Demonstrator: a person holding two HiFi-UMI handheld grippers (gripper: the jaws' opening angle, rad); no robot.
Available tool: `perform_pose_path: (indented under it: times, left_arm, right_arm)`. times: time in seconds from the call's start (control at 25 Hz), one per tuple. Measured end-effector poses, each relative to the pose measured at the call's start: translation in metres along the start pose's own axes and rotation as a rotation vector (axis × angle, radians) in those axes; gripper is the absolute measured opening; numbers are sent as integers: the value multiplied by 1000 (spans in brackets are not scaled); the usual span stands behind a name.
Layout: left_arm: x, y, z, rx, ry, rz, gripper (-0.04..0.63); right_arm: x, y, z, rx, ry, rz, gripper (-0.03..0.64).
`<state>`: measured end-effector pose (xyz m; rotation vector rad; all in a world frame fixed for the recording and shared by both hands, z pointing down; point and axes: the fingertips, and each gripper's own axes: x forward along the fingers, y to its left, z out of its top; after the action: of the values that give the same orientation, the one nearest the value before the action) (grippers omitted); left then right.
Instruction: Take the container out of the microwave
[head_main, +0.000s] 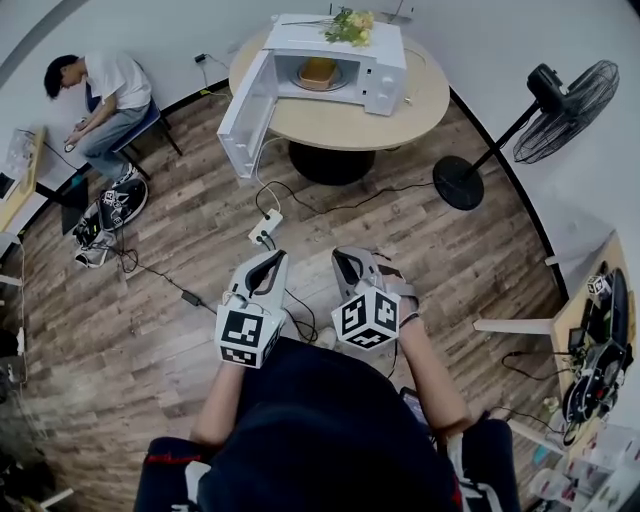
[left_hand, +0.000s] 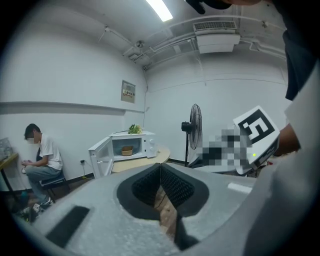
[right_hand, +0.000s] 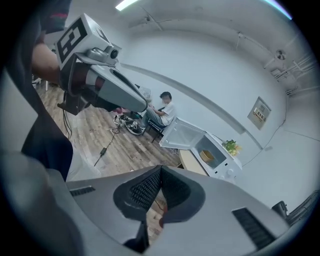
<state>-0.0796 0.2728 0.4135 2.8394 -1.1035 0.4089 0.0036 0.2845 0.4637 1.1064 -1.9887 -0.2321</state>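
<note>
Container (head_main: 318, 72): tan and squat, upright on the turntable in the middle of the microwave (head_main: 385, 60) cavity
Container axis: from above it looks about as wide as it is deep; too small to tell a long axis or a facing side
Microwave: white, on the round bench (head_main: 425, 105), with the cavity mouth facing the person
Door (head_main: 243, 115): swung wide to the left in the head view, reaching out past the bench edge
Flowers (head_main: 348, 26): lying on the microwave roof
Left tongs (left_hand: 160, 167): pressed together at the tips, nothing between them; aimed toward the microwave, a little below level
Right tongs (right_hand: 161, 170): pressed together, nothing between them; tipped further down than the left, with the microwave high in their view
Hands: both low, just before the person's body, side by side and near each other, marker cubes turned up to the head camera; well apart from the bench
Right hand (head_main: 405, 300): wrapped round its handle, forearm bare
Room: fan (head_main: 565, 95) to the right of the bench, a seated person (head_main: 105, 90) at the far left, a power strip (head_main: 265, 228) on the wood floor between tongs and bench
</note>
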Motion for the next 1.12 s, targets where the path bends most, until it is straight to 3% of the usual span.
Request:
perform_pose_path:
  times: [0.48, 0.72, 1.12]
  left_arm:
    - [39, 12, 10, 0, 2, 15, 17]
    - [81, 54, 1, -33, 18, 0, 17]
    - [167, 153, 26, -57, 19, -60, 17]
  right_arm:
    - [28, -24, -16, 0, 2, 36, 6]
    - [79, -49, -4, -30, 13, 55, 6]
    - [195, -129, 35, -34, 61, 82, 6]
